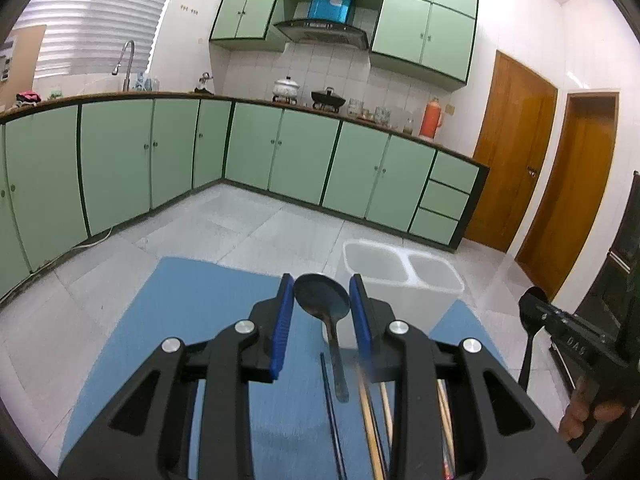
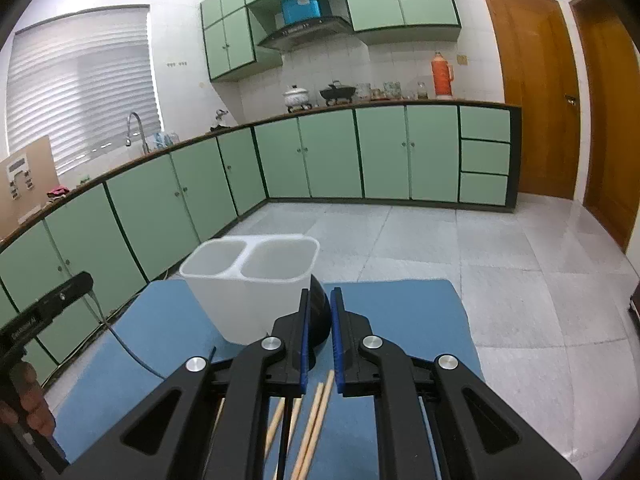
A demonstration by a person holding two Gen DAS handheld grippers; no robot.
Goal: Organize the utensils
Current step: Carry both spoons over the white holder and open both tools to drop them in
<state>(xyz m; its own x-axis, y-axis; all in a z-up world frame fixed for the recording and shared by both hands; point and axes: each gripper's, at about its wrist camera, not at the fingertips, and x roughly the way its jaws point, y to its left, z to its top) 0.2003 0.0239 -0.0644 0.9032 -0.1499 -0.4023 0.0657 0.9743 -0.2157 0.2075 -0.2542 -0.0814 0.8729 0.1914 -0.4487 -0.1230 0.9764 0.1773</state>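
A white two-compartment utensil holder [image 1: 400, 280] [image 2: 248, 280] stands on a blue mat [image 1: 168, 320] [image 2: 400, 312]. My left gripper [image 1: 322, 304] is shut on the bowl of a dark metal spoon [image 1: 324, 300], held above the mat just left of the holder. My right gripper [image 2: 320, 316] is shut on the bowl of a black spoon [image 2: 320, 308], right of the holder; it also shows in the left wrist view [image 1: 532, 308]. Wooden chopsticks [image 1: 370, 428] [image 2: 316, 424] and a dark chopstick [image 1: 332, 416] lie on the mat below the grippers.
The mat lies on a grey tiled floor [image 2: 520, 260]. Green cabinets [image 1: 160, 160] run along the back and left, with wooden doors [image 1: 512, 160] at the right. A dark appliance [image 1: 624, 272] stands at the far right.
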